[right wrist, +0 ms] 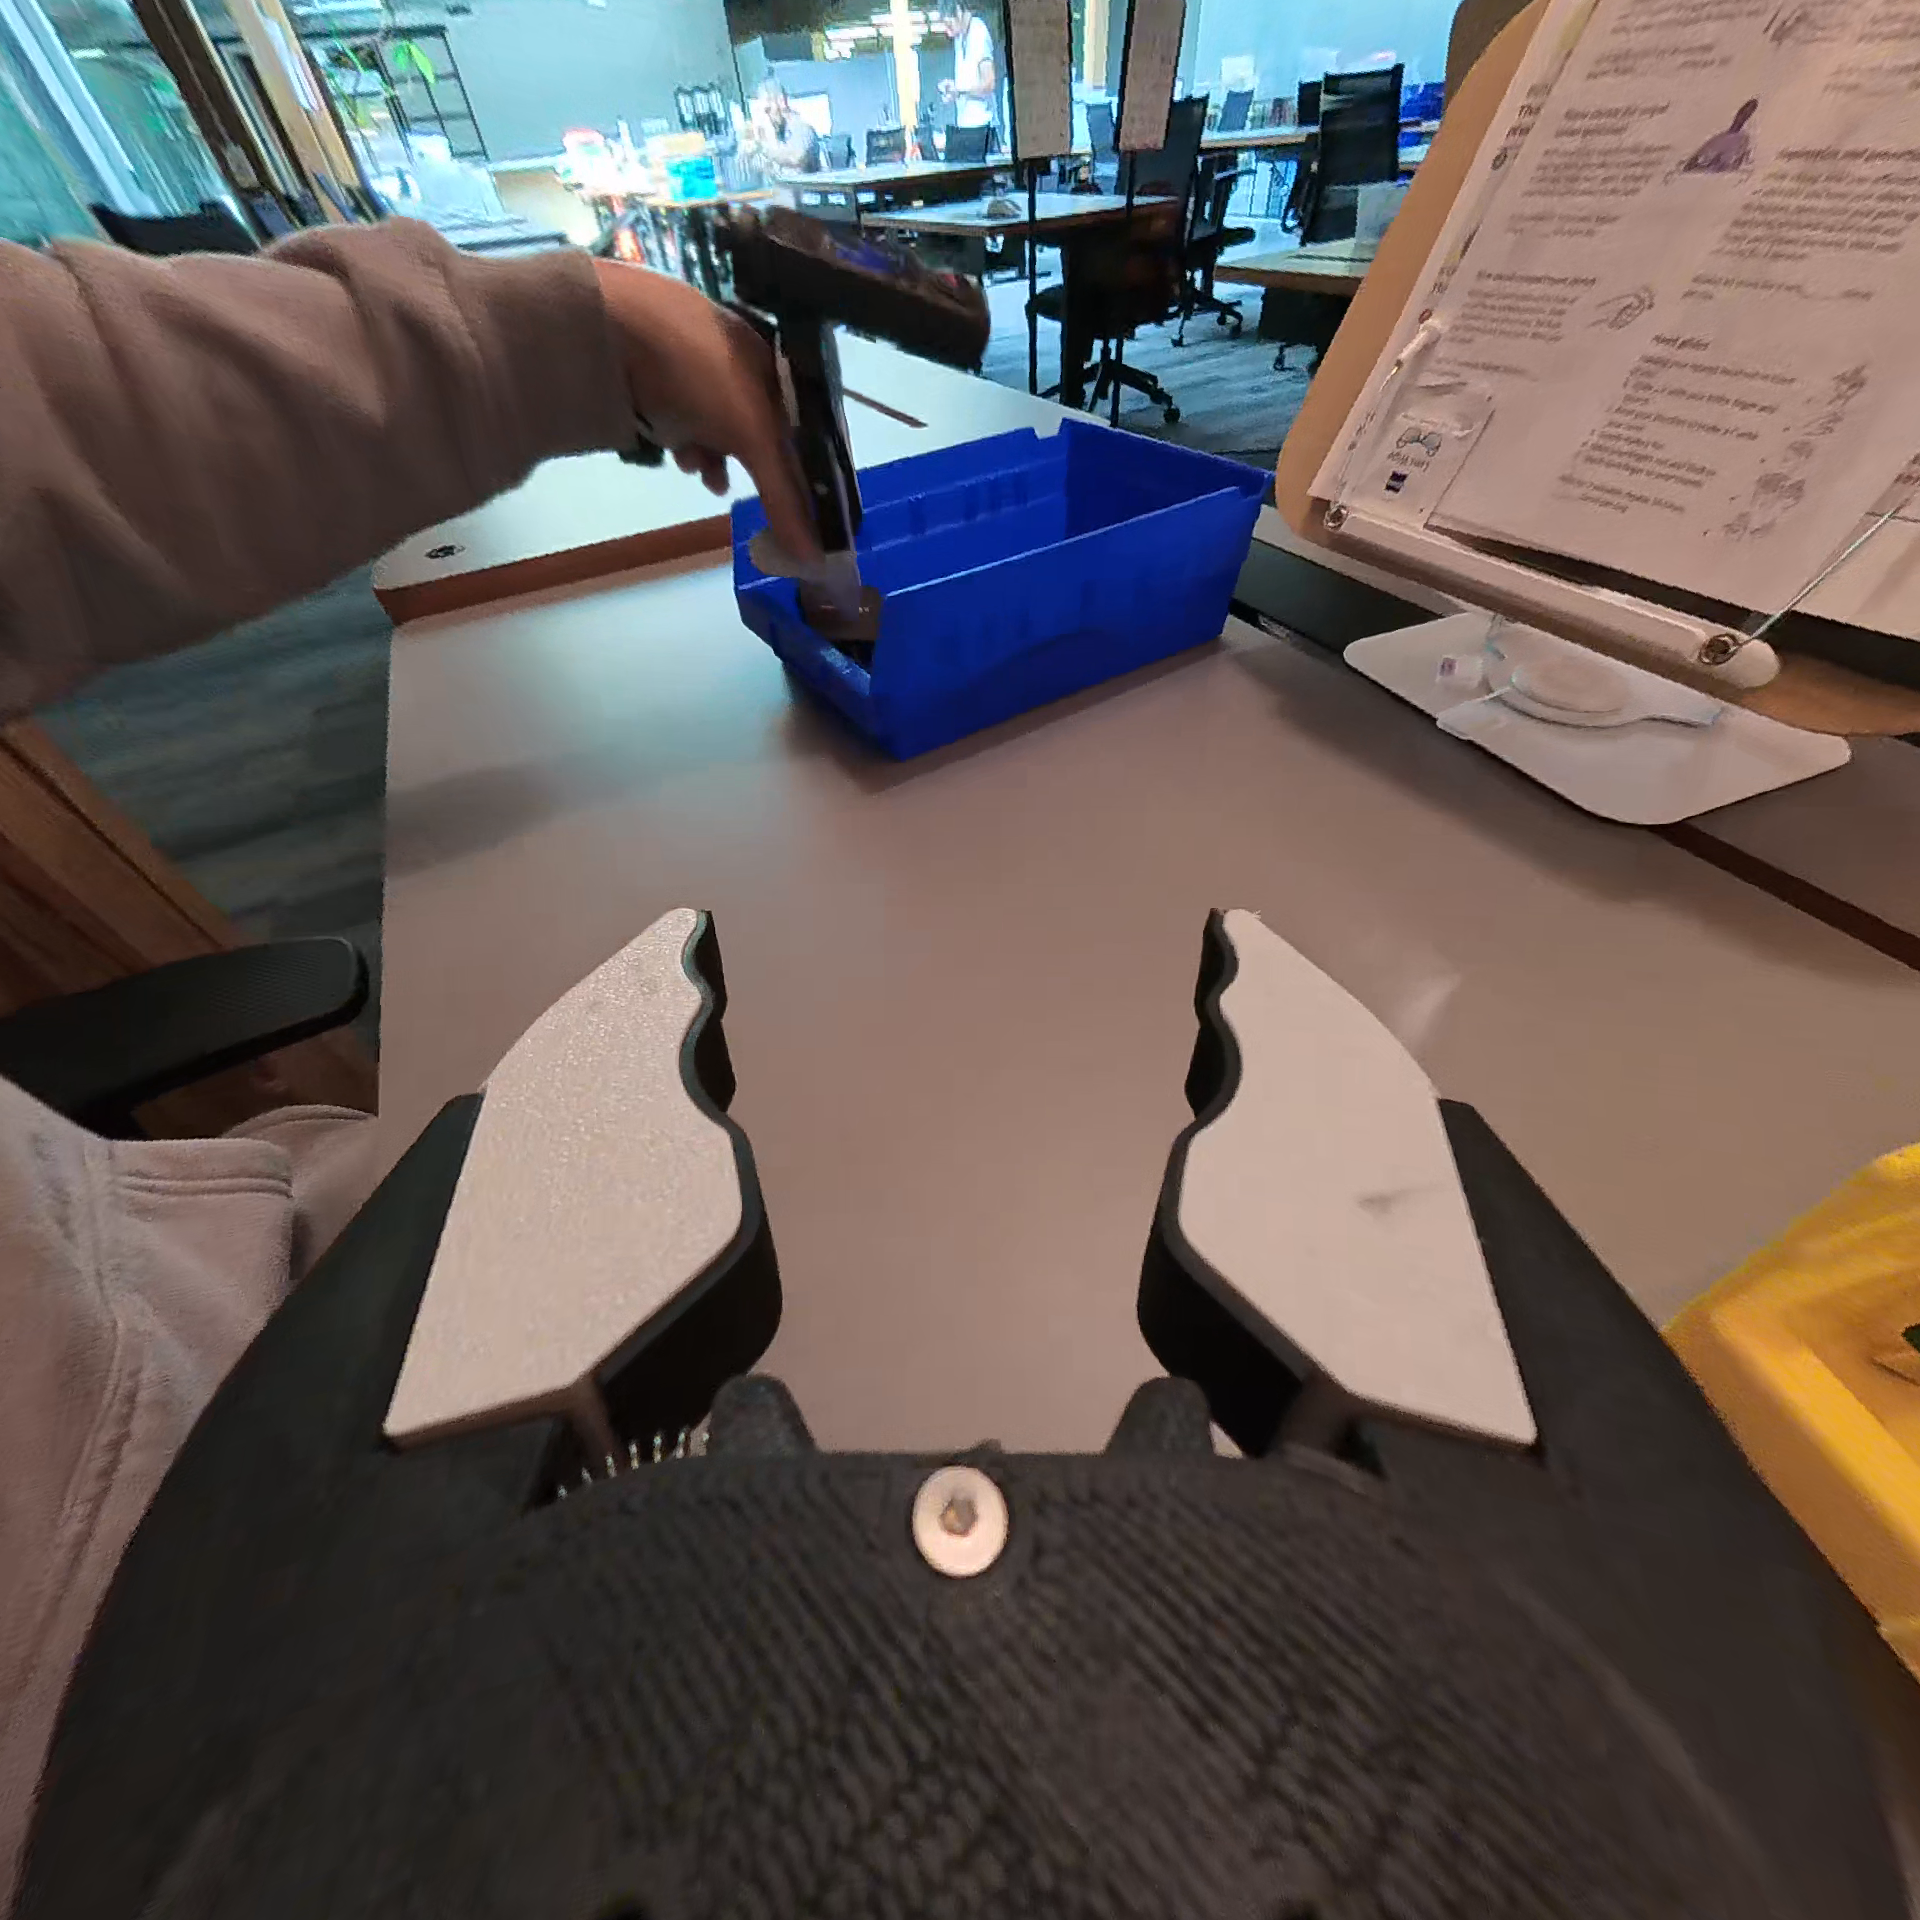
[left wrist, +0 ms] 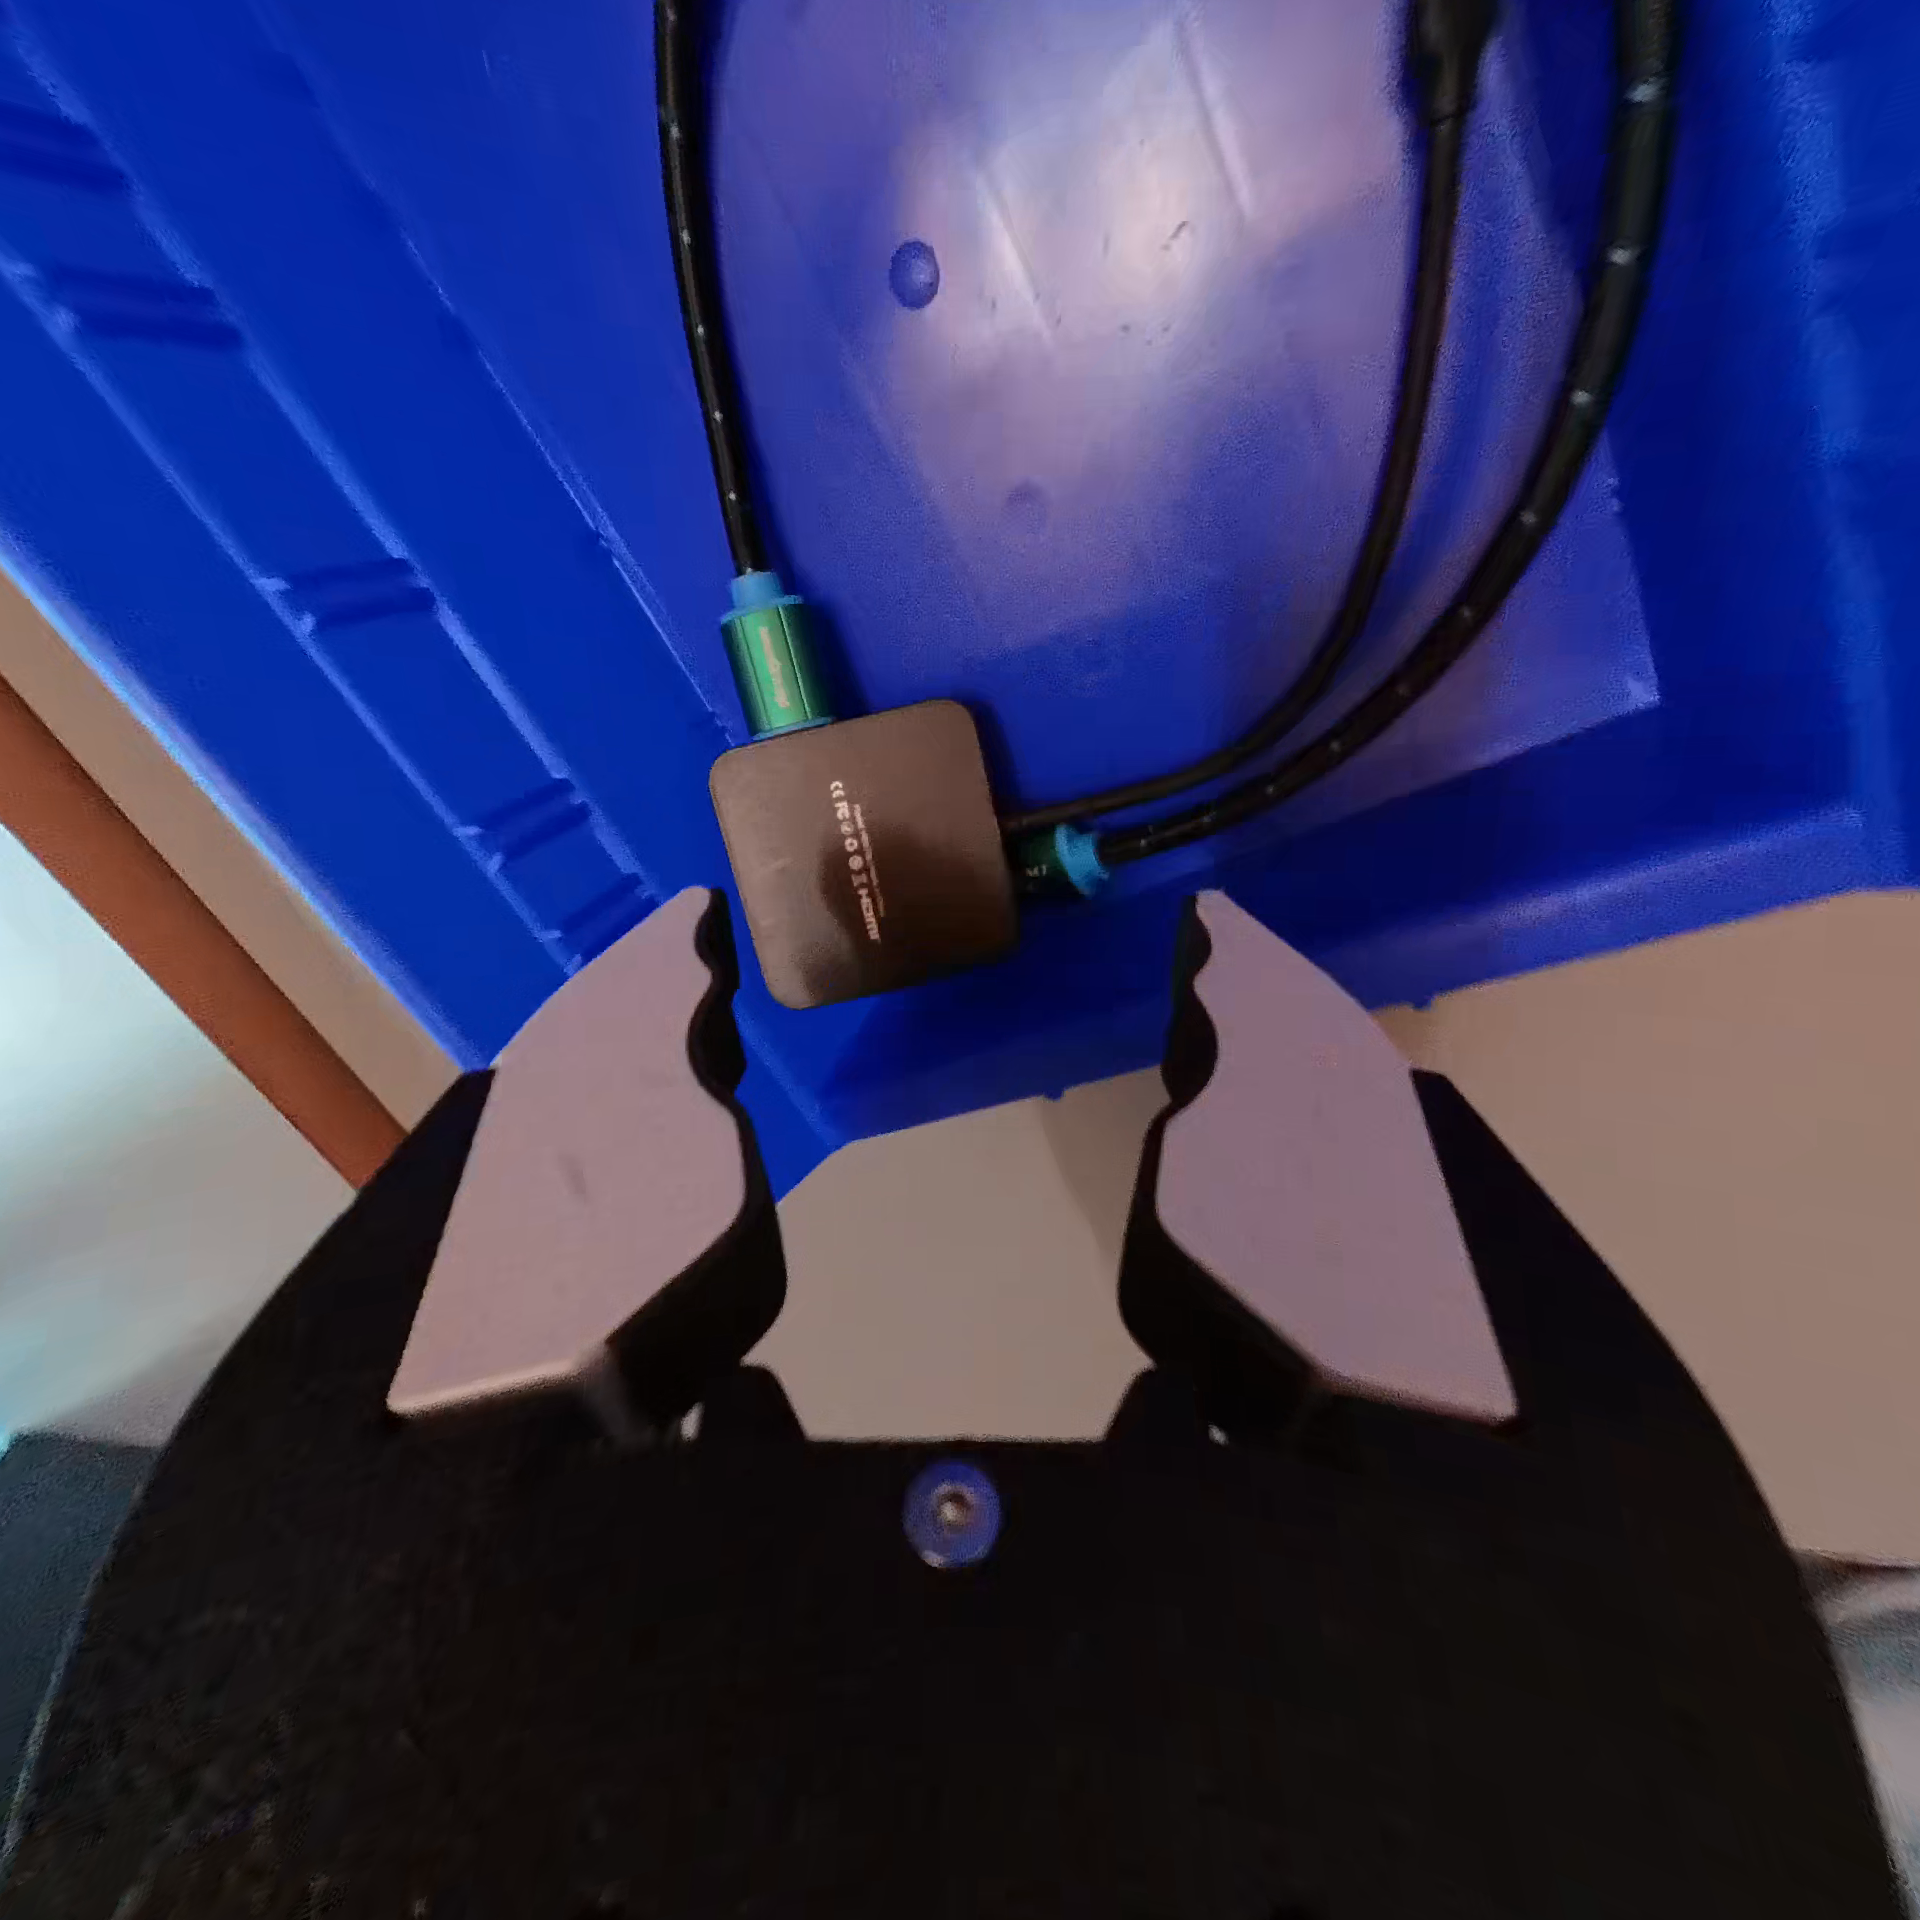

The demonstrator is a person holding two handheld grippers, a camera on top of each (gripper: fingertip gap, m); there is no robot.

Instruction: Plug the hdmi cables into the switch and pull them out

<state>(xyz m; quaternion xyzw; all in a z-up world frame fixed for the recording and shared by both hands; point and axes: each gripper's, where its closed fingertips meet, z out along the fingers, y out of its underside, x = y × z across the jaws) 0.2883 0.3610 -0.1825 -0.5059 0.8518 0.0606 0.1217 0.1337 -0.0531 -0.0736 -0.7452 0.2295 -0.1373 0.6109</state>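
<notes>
A small dark square HDMI switch (left wrist: 862, 852) lies in the near corner of a blue bin (left wrist: 436, 582). A green plug (left wrist: 779, 665) of a black braided cable (left wrist: 701, 312) is in its far side. A second green plug (left wrist: 1049, 857) with braided cable (left wrist: 1538, 520) and a plain black cable (left wrist: 1403, 447) leave its right side. My left gripper (left wrist: 956, 914) is open and empty, just above the switch. My right gripper (right wrist: 961, 935) is open and empty over the bare table, well short of the bin (right wrist: 1039, 613). The left gripper (right wrist: 831, 488) shows there, reaching down into the bin.
The grey table (right wrist: 935, 852) carries a document stand with papers (right wrist: 1621, 343) at the right and a yellow bin (right wrist: 1818, 1382) at the near right. A sleeved arm (right wrist: 260, 416) crosses from the left. A chair armrest (right wrist: 177, 1008) is at the left.
</notes>
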